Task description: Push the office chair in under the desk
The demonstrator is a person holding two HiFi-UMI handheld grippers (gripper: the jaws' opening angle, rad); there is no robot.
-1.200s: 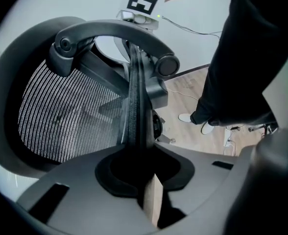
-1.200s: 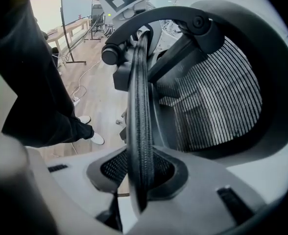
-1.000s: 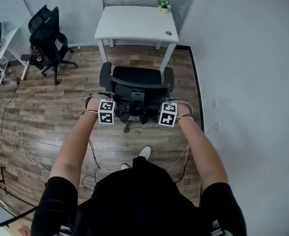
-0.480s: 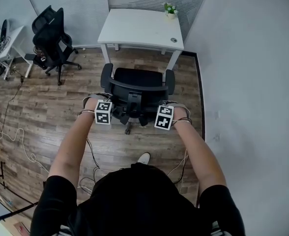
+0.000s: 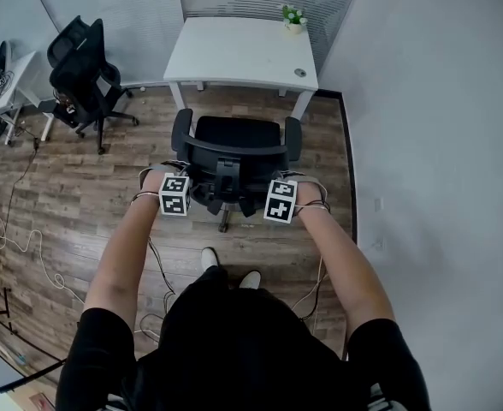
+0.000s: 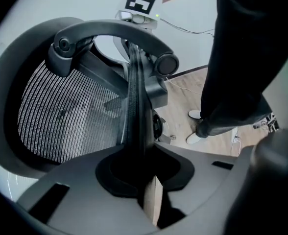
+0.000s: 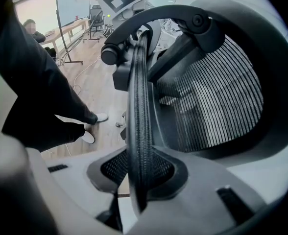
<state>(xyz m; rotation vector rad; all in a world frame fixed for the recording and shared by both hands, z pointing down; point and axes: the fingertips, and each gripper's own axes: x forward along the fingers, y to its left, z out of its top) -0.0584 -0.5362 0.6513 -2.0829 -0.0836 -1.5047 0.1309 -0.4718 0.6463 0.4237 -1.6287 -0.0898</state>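
Left hand-held gripper [image 5: 175, 187] and right hand-held gripper [image 5: 282, 193] each pinch the top edge of the office chair's [image 5: 238, 134] backrest [image 5: 234, 152]. Beyond them the chair stops short of the bench's [image 5: 234, 50] front edge, a strip of floor [image 5: 234, 103] between. Open floor lies left, wall [image 5: 423, 144] near right.
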